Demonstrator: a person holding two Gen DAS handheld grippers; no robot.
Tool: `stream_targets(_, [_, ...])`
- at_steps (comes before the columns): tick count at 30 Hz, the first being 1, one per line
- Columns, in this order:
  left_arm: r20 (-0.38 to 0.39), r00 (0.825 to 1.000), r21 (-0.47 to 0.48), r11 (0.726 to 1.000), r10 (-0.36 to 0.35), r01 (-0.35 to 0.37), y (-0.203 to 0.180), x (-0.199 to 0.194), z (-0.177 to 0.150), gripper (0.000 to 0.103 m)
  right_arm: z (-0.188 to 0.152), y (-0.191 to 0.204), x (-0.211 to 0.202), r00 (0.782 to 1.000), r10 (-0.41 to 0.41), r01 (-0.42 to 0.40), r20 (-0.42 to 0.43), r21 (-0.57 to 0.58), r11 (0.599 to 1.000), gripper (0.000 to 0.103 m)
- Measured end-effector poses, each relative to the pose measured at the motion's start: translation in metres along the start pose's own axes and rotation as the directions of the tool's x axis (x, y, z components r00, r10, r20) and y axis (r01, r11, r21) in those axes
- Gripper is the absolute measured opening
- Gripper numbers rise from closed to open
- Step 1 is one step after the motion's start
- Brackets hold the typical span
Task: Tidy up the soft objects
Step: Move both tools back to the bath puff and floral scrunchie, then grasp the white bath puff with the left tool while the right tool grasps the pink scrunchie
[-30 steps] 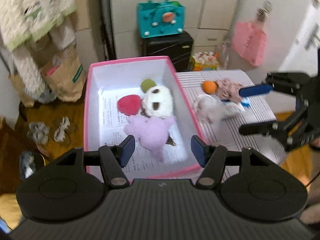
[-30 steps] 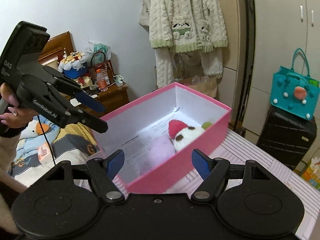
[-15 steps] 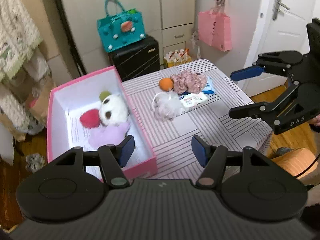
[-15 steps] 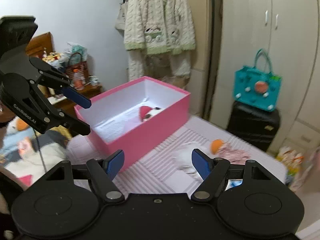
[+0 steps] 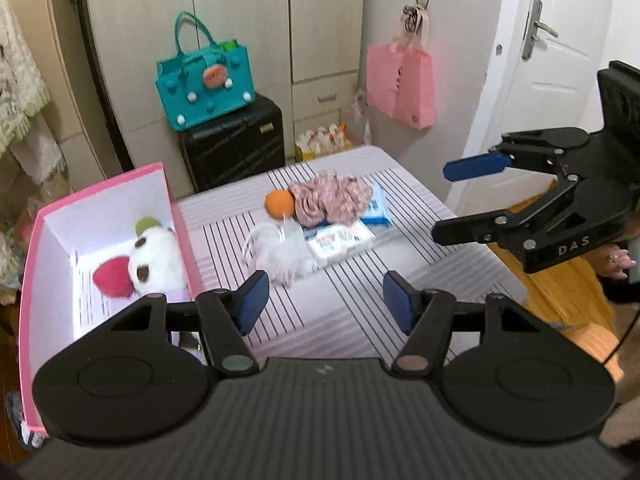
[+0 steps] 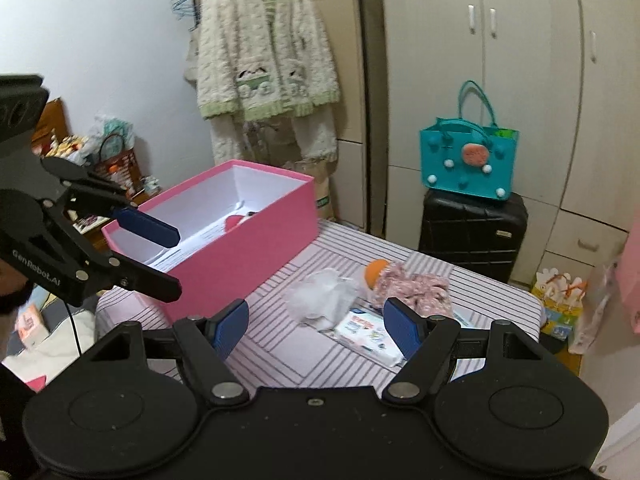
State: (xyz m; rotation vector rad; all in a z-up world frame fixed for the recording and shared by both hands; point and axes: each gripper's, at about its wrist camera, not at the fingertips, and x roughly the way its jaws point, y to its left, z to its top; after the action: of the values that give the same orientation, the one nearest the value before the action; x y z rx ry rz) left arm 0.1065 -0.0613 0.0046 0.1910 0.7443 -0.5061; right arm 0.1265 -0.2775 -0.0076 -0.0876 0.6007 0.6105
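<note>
A pink box (image 5: pixel 176 216) (image 6: pixel 248 248) stands on the left of the striped table (image 5: pixel 360 292). Inside it lie a white plush with brown patches (image 5: pixel 156 260), a red soft piece (image 5: pixel 114 278) and a green ball (image 5: pixel 146 226). Loose on the table are a white mesh puff (image 5: pixel 280 254) (image 6: pixel 324 296), an orange ball (image 5: pixel 279 204) (image 6: pixel 376 270), a pink frilly cloth (image 5: pixel 332 198) (image 6: pixel 416 288) and wipes packs (image 5: pixel 340 240) (image 6: pixel 368 334). My left gripper (image 5: pixel 326 302) (image 6: pixel 164 256) is open above the table's near side. My right gripper (image 6: pixel 316 328) (image 5: pixel 460 202) is open and empty, short of the puff.
Behind the table a teal bag (image 5: pixel 204 80) sits on a black suitcase (image 5: pixel 232 148). A pink bag (image 5: pixel 400 80) hangs on the wall beside a white door (image 5: pixel 560 60). A fluffy cardigan (image 6: pixel 264 48) hangs beyond the box. Wardrobe doors fill the back.
Both grippers have swung away from over the pink box toward the loose items on the striped table. Neither has changed its opening, and nothing was picked up.
</note>
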Motion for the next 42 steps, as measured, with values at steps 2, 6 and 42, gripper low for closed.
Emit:
stream_targets(2, [0.017,1.0,0.001,1.0,0.022,-0.022,-0.003,0.009,0.001,0.062,-0.006,-0.007,0.001,1.0,-0.019,0.019,0.013,0.008,1.0,0.079])
stream_targets(6, [0.035,0.998,-0.033,0.999,0.044,-0.042,-0.002,0.029,0.004,0.062,-0.014,-0.019,0.009,0.998,-0.062,0.061,0.026,0.022,0.998,0.079])
stream_targets(42, [0.012,0.968,-0.253,0.937,0.252,-0.241,0.019,0.177,-0.004,0.062,-0.011,-0.095,0.157,0.996,-0.059,0.061,-0.061,0.045,0.997,0.082])
